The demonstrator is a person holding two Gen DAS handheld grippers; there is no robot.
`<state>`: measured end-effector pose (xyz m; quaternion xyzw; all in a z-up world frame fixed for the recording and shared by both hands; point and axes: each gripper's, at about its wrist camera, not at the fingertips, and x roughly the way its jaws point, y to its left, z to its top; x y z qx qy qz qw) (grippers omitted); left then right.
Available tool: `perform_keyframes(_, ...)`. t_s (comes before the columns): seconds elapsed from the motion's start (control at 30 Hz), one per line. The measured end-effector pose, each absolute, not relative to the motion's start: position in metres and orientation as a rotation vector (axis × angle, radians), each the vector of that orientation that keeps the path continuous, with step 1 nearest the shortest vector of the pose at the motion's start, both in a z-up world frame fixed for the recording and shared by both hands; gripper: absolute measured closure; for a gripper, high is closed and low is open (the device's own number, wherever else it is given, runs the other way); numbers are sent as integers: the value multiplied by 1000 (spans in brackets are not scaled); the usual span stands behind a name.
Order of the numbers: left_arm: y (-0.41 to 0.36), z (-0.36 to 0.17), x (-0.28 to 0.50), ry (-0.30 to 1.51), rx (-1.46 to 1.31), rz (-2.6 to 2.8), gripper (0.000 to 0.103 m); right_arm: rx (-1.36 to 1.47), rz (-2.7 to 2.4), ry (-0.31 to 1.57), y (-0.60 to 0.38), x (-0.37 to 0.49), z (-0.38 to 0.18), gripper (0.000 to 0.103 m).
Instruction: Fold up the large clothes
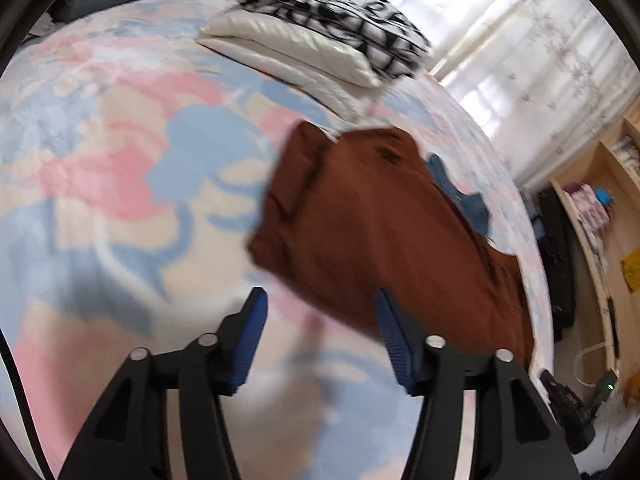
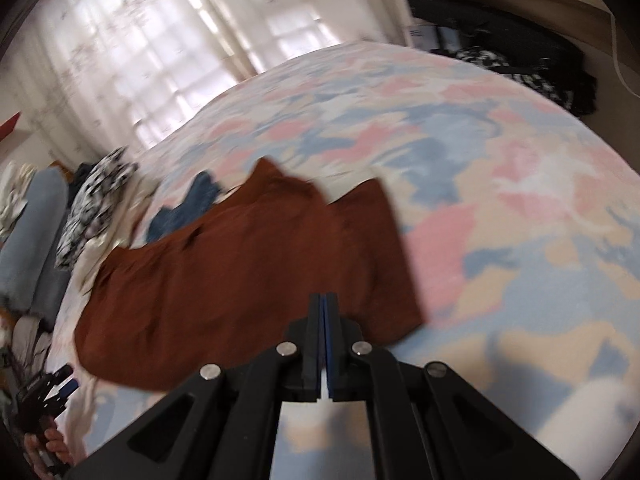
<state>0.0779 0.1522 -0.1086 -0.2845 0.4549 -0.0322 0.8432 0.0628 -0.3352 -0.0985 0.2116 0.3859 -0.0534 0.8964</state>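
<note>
Left gripper (image 1: 322, 300) angles down toward the bed (image 1: 120, 184), its 2 blue-padded fingers (image 1: 250, 340) spread apart with nothing between them, only bedspread showing in the gap. The rust-brown garment (image 1: 380, 224) lies partly folded on the pastel bedspread, just ahead and right of those fingers, one pad overlapping its near edge in view. Right gripper (image 2: 324, 300) also tilts downward, jaws pressed together, pad to pad, empty, hovering over the garment's near hem. A blue cloth (image 2: 188, 208) peeks out behind the brown one. Folded black-and-white bedding (image 1: 332, 16) sits farther back.
</note>
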Motion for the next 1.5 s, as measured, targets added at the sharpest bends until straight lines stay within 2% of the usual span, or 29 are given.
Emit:
perform_keyframes(0.27,123,-144,77,1003,-800,-263,39,399,88,783,-263,49,-97,102)
perform_keyframes(0.6,134,-173,134,861,-965,-253,38,337,241,778,-202,66,-94,102)
perform_keyframes(0.73,129,-171,155,811,-949,-212,38,309,248,759,-189,93,-87,102)
perform_keyframes(0.8,121,-165,159,782,-896,-190,42,292,241,737,-181,111,-82,102)
perform_keyframes(0.87,124,-158,159,757,-855,-173,53,257,215,725,-171,137,-78,102)
perform_keyframes(1.0,119,-140,154,704,-734,-134,69,236,195,749,-151,181,-91,102)
perform_keyframes(1.07,111,-127,151,675,-648,-116,81,237,194,801,-142,200,-111,102)
perform_keyframes(1.13,99,-112,148,644,-553,-118,86,255,196,938,-135,218,-147,101)
perform_keyframes(1.5,-11,-36,127,471,-95,-218,89,290,237,876,-139,216,-165,101)
